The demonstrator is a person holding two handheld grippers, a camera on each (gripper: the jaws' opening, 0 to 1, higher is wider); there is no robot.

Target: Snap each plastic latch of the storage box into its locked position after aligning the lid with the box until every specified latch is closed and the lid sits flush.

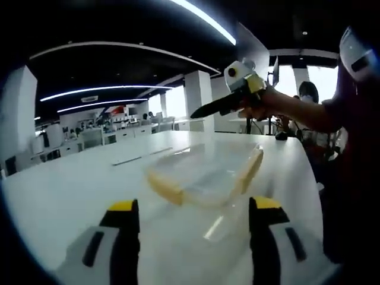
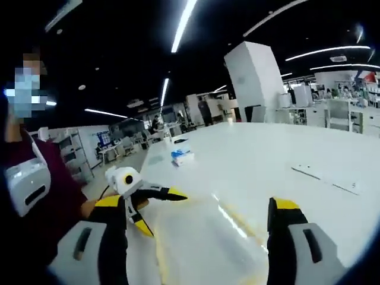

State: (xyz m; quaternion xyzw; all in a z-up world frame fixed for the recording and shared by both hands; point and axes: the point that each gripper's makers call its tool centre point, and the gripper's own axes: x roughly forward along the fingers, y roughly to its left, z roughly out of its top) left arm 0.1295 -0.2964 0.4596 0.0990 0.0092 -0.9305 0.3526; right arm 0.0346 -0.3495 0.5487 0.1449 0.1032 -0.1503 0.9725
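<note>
Left gripper view. Bare white table (image 1: 65, 184) far left, running back to its far edge; plenty of free surface on that side. Own left gripper (image 1: 194, 237) at bottom centre, jaws spread wide, nothing between them, tips hanging above the tabletop just short of the storage box (image 1: 202, 178). Box transparent, sitting on the table ahead, clear lid (image 1: 205, 160) on top; yellow latch (image 1: 163, 187) on its near-left edge, second yellow latch (image 1: 252, 169) on its right edge. Locked or loose: cannot tell, plastic blurred and glare across the lid. Upper right, right gripper (image 1: 205, 110) held in a hand (image 1: 252, 107), raised above the table past the box, dark jaws pointing left and drawn close together; whether fully pressed shut, cannot tell. Person's sleeve at the right edge, cut off.

Right gripper view. Left gripper (image 2: 155, 196) coming in at lower left, partly hidden behind this view's own left jaw, tip reaching toward the box (image 2: 208, 240). Own right gripper (image 2: 196, 231) at bottom; the two jaws seen here stand well apart, nothing clamped. Box corner between them, outline faint, yellow edge (image 2: 246, 228) barely readable, near end cut off. Small blue-and-white object (image 2: 181, 156) on the table further back, well apart from the box. Open white table (image 2: 285, 148) to the right, flat strip (image 2: 326, 176) lying near its right side.
</note>
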